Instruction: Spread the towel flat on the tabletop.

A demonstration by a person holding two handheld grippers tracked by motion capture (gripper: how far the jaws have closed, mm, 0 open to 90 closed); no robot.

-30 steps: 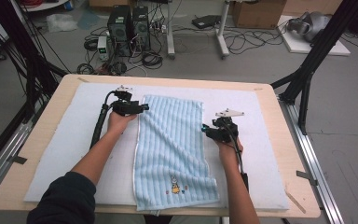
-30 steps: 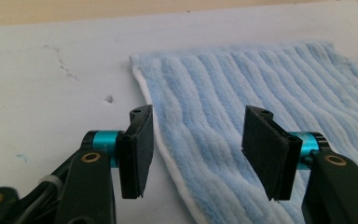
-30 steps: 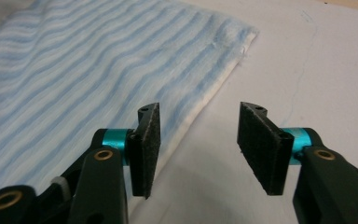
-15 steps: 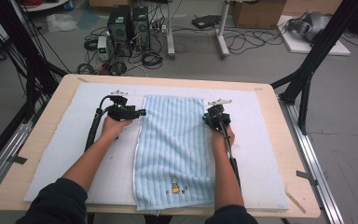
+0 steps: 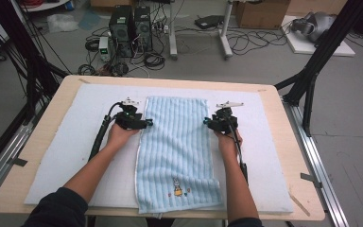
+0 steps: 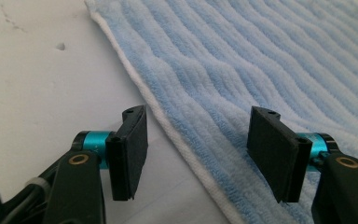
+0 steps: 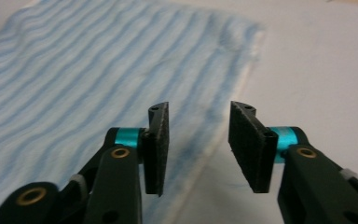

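A light blue towel [image 5: 177, 151] lies flat in the middle of the high view, on a white pad [image 5: 56, 156] that covers the wooden table [image 5: 35, 142]. The towel runs from the middle of the picture down to the bottom edge, and a little cartoon picture [image 5: 178, 187] sits near its lower end. Your left gripper [image 5: 146, 124] is at the towel's left edge, in the upper part of the towel, and your right gripper [image 5: 207, 123] is at its right edge, straight across. In the left gripper view your jaws stand wide apart with nothing pinched; the towel's white-edged side [image 6: 177, 140] runs between them, one jaw over the bare pad and one over the blue cloth. These jaws have just closed a little. In the right gripper view your jaws are also apart and have just been opening; the towel's edge [image 7: 214, 144] lies below the gap, but the pads do not press on it.
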